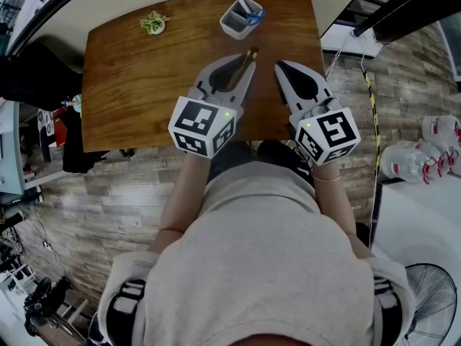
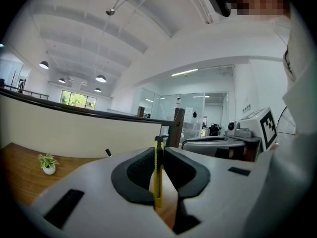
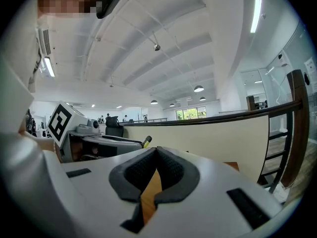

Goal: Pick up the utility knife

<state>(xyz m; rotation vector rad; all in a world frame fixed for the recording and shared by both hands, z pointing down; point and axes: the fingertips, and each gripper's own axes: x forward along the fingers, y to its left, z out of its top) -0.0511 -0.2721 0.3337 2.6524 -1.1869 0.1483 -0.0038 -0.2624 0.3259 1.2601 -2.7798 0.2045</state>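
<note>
L gripper [image 2: 159, 150]: clamped on yellow knife [image 2: 158, 180], blade end fwd, over table [image 1: 137, 85].
R gripper [image 3: 154, 151]: jaws together, nothing btwn.

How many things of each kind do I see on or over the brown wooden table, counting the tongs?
Grey hand-held tongs: 2, left tongs and right tongs
Yellow utility knife, held in the left tongs: 1
Small green plant in white pot: 1
Grey square holder cup: 1
Total: 5

Bright, even light comes from ceiling lamps [image 2: 100, 78] and a far window [image 2: 78, 99]. Both gripper views bulge strongly, blackening at the corners. The head view is sharp; the wooden surface [image 1: 144, 85] shows only faint shadows.
</note>
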